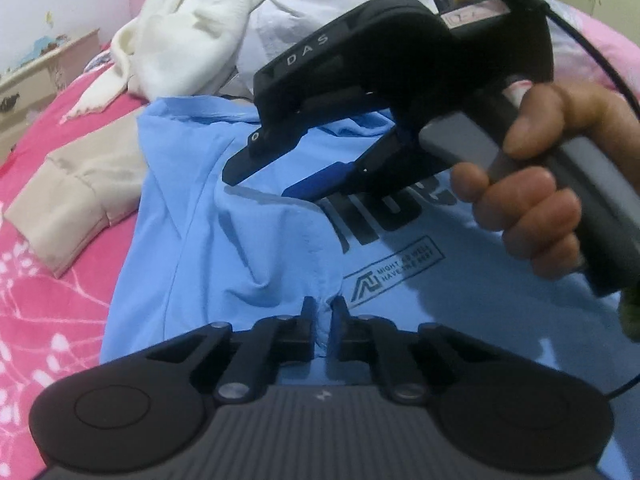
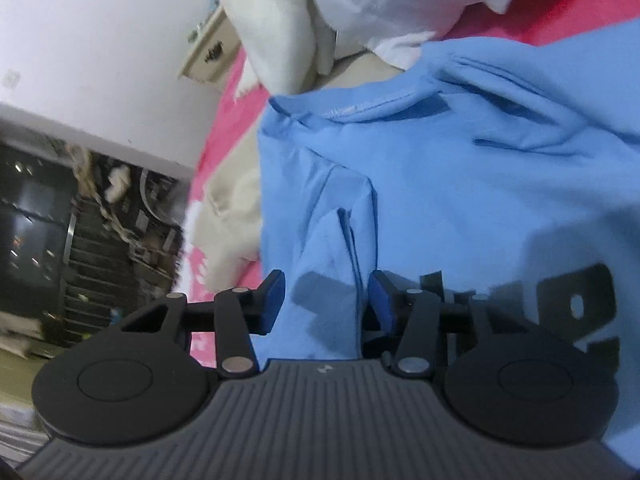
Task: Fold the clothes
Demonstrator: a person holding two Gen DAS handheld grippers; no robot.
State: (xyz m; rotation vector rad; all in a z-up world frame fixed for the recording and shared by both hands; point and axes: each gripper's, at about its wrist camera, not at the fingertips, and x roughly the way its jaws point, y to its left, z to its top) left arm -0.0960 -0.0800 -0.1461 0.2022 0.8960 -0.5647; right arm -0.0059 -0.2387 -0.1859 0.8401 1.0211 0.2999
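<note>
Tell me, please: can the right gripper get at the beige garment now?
Probably not directly. The right gripper hangs open over the blue T-shirt; the beige garment lies beyond the shirt's far edge, uncovered.

Dark print (image 2: 560, 308) on the shirt looks blurred, unreadable.

White letters "DAS" stand on the right hand-held gripper (image 1: 276, 178), and the light blue T-shirt (image 1: 248, 240) carries a boxed dark print (image 1: 394, 274) reading "MIGHT AS WELL HAVE THE BEST", partly blurred, beside larger cut-off letters.
</note>
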